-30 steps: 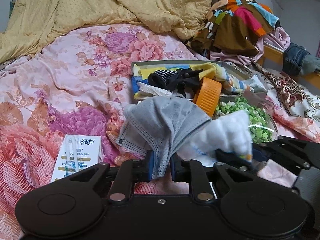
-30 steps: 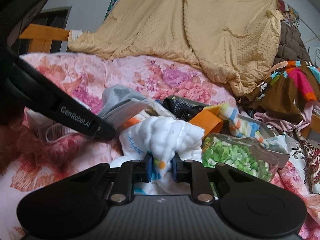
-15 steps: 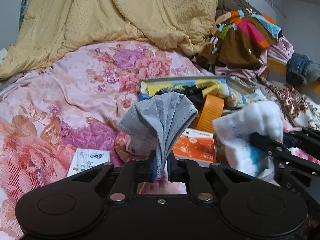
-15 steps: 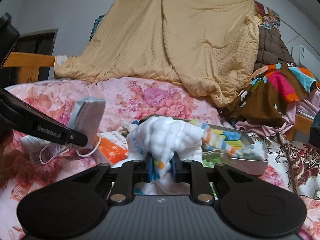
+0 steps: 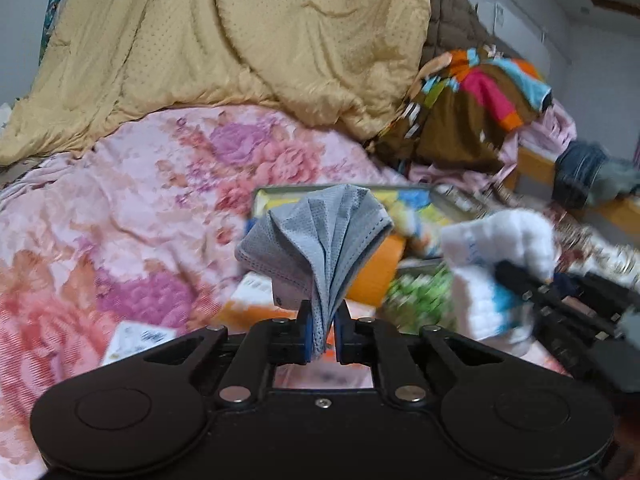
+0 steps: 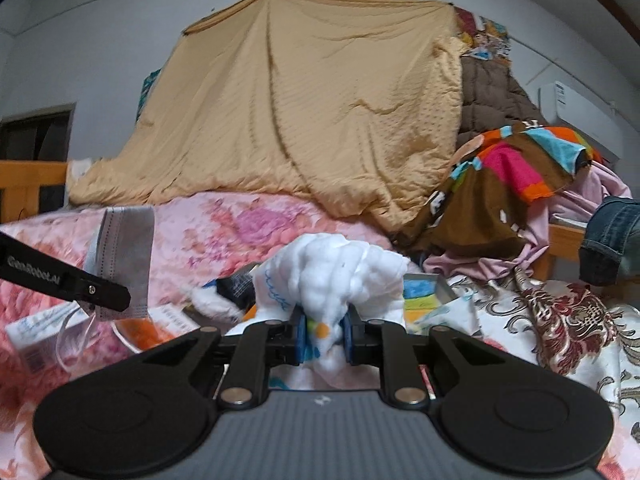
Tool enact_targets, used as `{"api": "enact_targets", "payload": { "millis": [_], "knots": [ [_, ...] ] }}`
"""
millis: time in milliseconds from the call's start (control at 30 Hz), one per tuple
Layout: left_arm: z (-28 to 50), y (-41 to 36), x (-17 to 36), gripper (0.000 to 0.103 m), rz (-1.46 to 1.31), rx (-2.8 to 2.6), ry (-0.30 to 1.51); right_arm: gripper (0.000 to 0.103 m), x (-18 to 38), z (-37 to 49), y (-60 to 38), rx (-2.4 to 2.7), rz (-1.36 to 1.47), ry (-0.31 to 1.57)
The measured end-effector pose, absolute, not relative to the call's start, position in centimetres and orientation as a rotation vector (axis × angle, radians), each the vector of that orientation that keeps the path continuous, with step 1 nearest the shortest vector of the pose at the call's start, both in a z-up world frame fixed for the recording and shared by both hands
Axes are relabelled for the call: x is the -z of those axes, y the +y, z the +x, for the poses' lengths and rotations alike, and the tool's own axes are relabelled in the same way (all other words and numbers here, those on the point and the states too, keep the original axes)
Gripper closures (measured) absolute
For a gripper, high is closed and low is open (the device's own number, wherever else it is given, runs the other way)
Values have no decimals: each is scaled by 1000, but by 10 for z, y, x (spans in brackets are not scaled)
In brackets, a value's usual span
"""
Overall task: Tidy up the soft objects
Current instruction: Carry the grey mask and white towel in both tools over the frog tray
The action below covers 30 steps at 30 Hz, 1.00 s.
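Both grippers' fingers [image 5: 305, 330] clamped (side by side)

Floral quilt [image 5: 132, 208] lies clear leftward; cluttered tray [image 5: 448, 200] blocks right.

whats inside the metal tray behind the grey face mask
The grey pleated face mask covers much of the shallow metal tray. Beside it, blurred yellow and blue fabric shows inside; the rest is hidden.

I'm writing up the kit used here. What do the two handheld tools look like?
Both tools, left and right, are matte black, with two round lobes on the body, silver pivot pins on angled linkage bars, and blue pads inside the fingers. The right body is ribbed grey. White lettering marks the left tool's finger in the right view.
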<state>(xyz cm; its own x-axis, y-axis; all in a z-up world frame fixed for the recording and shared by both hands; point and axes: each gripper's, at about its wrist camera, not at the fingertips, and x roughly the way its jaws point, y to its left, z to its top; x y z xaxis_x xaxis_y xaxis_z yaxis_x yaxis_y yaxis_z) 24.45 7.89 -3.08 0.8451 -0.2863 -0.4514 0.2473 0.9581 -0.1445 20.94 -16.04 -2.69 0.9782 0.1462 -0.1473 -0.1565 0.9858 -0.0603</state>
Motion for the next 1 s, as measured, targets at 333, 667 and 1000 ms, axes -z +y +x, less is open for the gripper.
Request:
{"api": "enact_targets", "payload": {
  "millis": [333,667,1000],
  "knots": [
    [297,33,-5,92,-138,334,419,83,-13,257,-202,-124,7,67],
    [356,-10,9,92,-95,387,437,83,-1,297,-218,-150,43,125],
    [392,-7,57,92,-88,337,533,82,3,354,-197,-280,-4,317]
  ]
}}
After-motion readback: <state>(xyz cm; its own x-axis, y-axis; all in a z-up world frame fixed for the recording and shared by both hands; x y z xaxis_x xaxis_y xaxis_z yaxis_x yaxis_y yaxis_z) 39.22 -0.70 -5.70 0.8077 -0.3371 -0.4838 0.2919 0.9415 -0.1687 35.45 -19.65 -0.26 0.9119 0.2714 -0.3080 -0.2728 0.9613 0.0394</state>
